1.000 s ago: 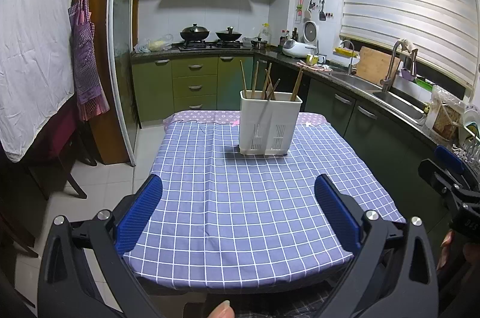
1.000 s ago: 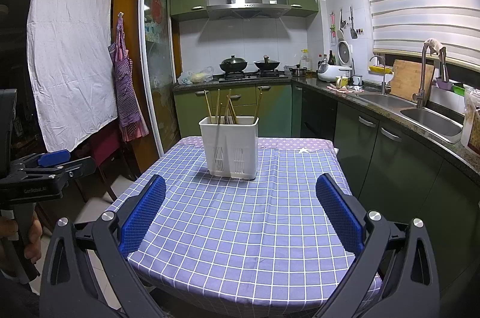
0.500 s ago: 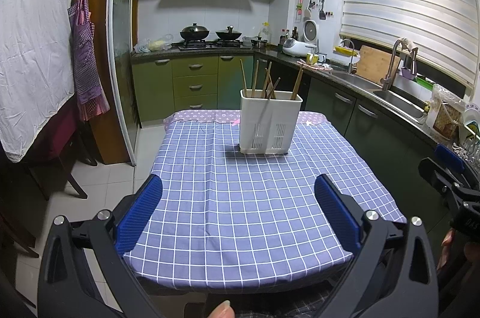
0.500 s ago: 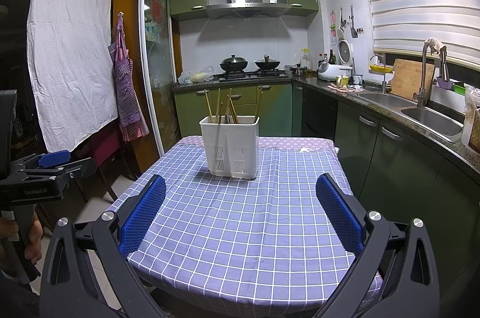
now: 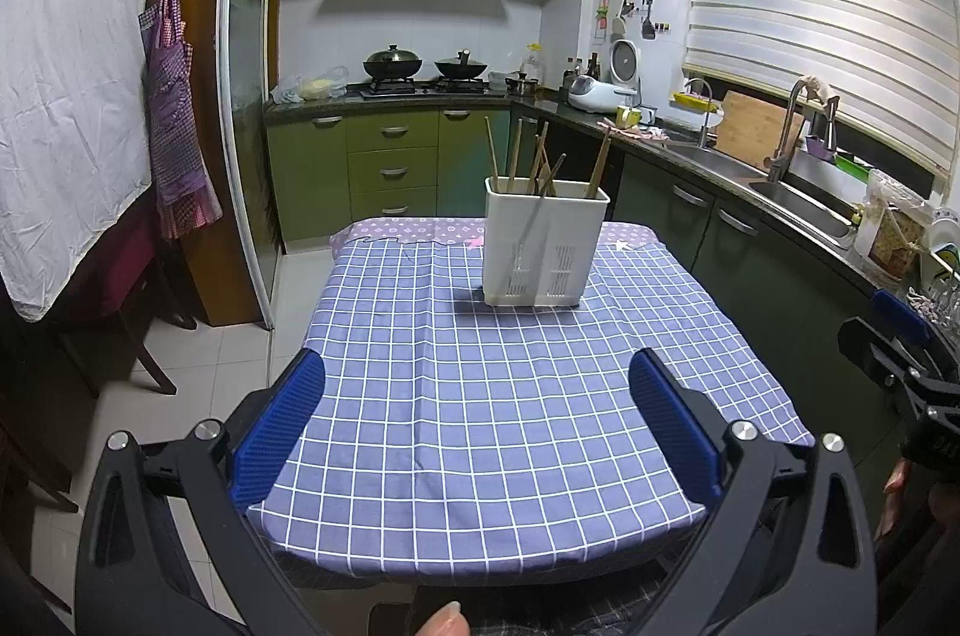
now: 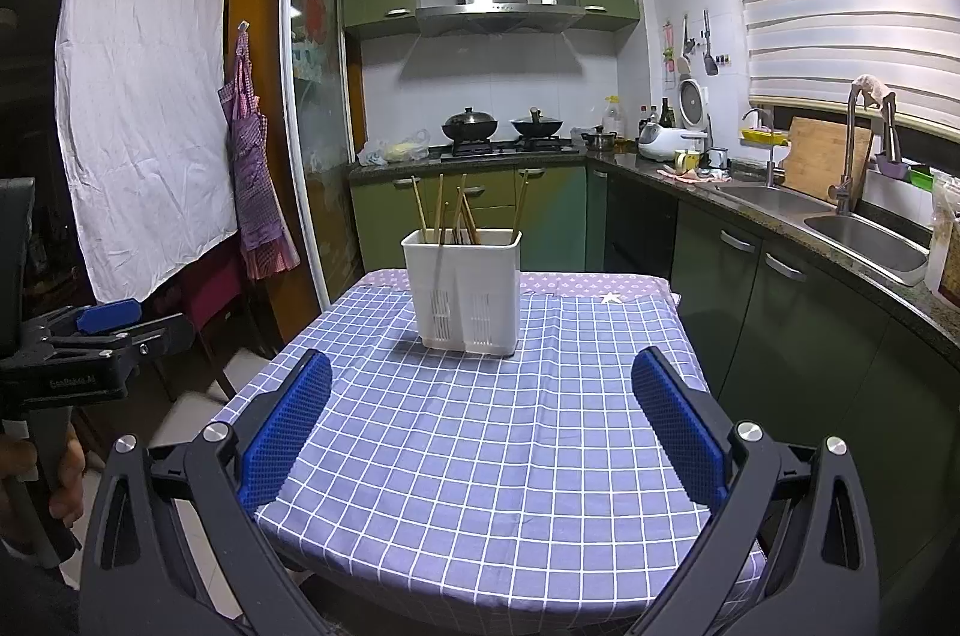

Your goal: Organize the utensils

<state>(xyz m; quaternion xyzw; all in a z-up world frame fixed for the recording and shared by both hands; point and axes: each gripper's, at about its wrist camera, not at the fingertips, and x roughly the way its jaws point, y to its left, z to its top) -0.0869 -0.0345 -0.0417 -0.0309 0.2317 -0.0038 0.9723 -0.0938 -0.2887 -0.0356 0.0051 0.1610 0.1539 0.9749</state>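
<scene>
A white holder (image 5: pixel 545 243) stands upright toward the far end of the table (image 5: pixel 480 396), on the blue checked cloth (image 5: pixel 456 432) and well apart from both grippers. Wooden chopsticks (image 5: pixel 543 159) stick out of its top, leaning at different angles; in the left wrist view most crowd the left and middle of the opening and one slants up alone at the right end. The slotted front shows two vent panels, but how the inside is divided cannot be told. From the right wrist view the holder (image 6: pixel 462 291) sits left of centre, with the chopsticks (image 6: pixel 447 210) fanned above its rim. The left gripper (image 5: pixel 477 423) hangs over the near edge of the table with its jaws spread wide and nothing between the blue pads (image 5: pixel 279 432). The right gripper (image 6: pixel 480 423) is likewise wide open and empty, held low over the near edge of the cloth (image 6: pixel 480 456). Each gripper shows at the rim of the other's view: the right one at the far right of the left view, the left one at the far left of the right view. Against the frames from half a second and a second ago, nothing visible has changed: the holder, the chopsticks and both grippers sit in the same places, jaws at the same spread.
</scene>
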